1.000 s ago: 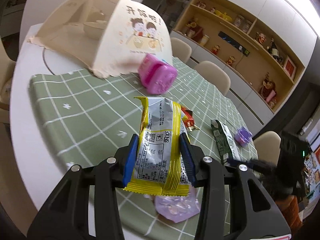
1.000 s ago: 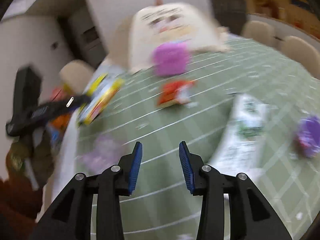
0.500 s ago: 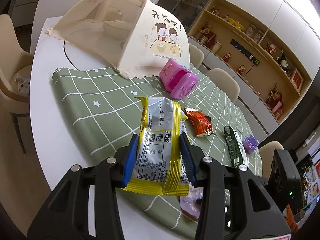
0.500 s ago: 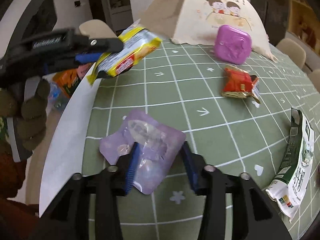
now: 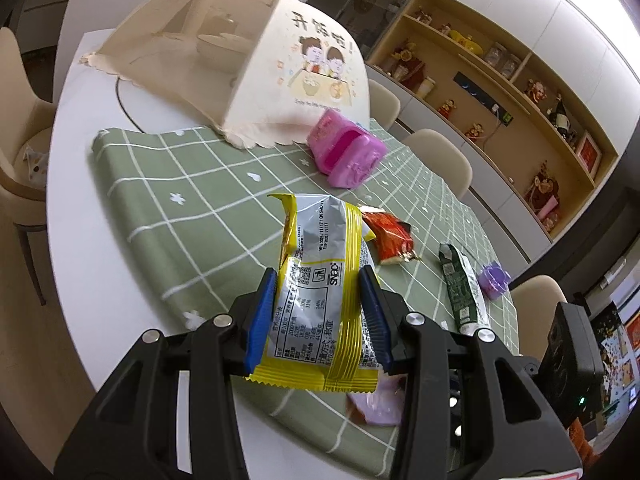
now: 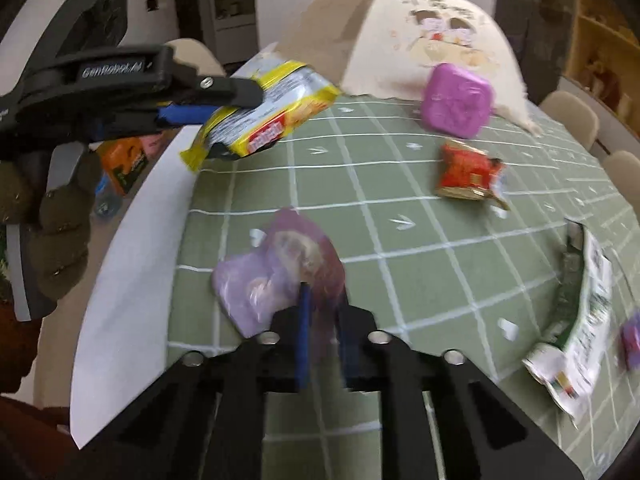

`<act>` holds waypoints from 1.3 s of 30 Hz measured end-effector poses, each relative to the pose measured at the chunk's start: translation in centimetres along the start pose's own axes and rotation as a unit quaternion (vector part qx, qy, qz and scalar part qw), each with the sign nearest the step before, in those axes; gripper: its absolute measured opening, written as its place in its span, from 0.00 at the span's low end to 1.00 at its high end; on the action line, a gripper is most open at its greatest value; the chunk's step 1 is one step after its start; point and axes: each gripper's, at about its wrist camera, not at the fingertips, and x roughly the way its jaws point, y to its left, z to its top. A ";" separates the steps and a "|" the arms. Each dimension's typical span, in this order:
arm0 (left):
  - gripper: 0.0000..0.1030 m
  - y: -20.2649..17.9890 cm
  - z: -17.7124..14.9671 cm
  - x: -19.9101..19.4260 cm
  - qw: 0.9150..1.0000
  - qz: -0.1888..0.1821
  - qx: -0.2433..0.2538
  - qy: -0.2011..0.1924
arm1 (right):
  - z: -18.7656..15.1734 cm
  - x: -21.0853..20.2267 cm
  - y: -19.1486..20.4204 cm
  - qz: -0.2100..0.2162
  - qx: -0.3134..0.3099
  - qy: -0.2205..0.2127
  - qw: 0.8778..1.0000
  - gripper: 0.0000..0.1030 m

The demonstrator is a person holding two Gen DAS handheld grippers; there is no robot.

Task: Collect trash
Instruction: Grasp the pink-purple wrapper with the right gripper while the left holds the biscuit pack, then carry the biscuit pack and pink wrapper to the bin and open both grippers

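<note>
My left gripper [image 5: 318, 292] is shut on a yellow and silver snack wrapper [image 5: 320, 280] and holds it above the table's near edge; it also shows in the right wrist view [image 6: 272, 120]. My right gripper [image 6: 322, 300] is shut on a crumpled purple wrapper [image 6: 272, 276] lying on the green checked cloth [image 6: 400, 240]; that wrapper shows in the left wrist view [image 5: 376, 404] too. A red wrapper [image 6: 468, 172], a green and white wrapper [image 6: 576, 320] and a small purple piece [image 5: 494, 280] lie on the cloth.
A beige mesh food cover [image 5: 240, 68] stands at the back of the round white table [image 5: 72, 200]. A pink box [image 5: 346, 152] sits in front of it. Beige chairs [image 5: 436, 156] ring the table. Shelves [image 5: 520, 76] line the far wall.
My right gripper has closed on the purple wrapper, which now bunches up between the fingers. My left gripper has kept hold of the yellow wrapper and shifted slightly.
</note>
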 end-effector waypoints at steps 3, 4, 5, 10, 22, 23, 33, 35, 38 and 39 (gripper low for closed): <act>0.38 -1.0 -0.5 0.5 1.000 -0.009 0.009 0.009 | -1.1 -1.3 -1.9 -0.003 0.036 -0.010 0.999 0.08; 0.38 -1.2 -0.6 0.7 1.000 -0.011 0.012 0.012 | -1.8 -2.2 -2.7 -0.006 0.051 -0.016 0.999 0.07; 0.38 -1.5 -0.8 0.9 1.000 -0.013 0.015 0.016 | -2.3 -2.9 -3.5 -0.011 0.063 -0.021 0.998 0.07; 0.38 -3.9 -2.0 2.5 0.998 -0.028 0.036 0.039 | -4.4 -6.4 -7.5 -0.048 0.121 -0.042 0.991 0.05; 0.38 -10.2 -4.4 4.6 0.991 -0.048 0.103 0.072 | -7.3 -10.7 -11.8 -0.095 0.182 -0.081 0.975 0.05; 0.38 -10.8 -4.6 4.6 0.990 -0.049 0.109 0.073 | -7.7 -11.0 -12.0 -0.097 0.185 -0.083 0.975 0.05; 0.38 -15.7 -5.5 5.8 0.984 -0.062 0.143 0.081 | -9.4 -14.4 -14.3 -0.119 0.219 -0.123 0.961 0.05; 0.38 -17.1 -5.8 6.3 0.983 -0.068 0.150 0.083 | -9.9 -15.4 -14.9 -0.124 0.223 -0.130 0.958 0.05; 0.38 -19.1 -6.3 6.8 0.980 -0.076 0.160 0.088 | -10.8 -16.9 -15.7 -0.133 0.229 -0.138 0.954 0.05; 0.38 -19.9 -6.6 7.0 0.979 -0.080 0.164 0.090 | -11.2 -17.5 -16.0 -0.138 0.230 -0.141 0.953 0.05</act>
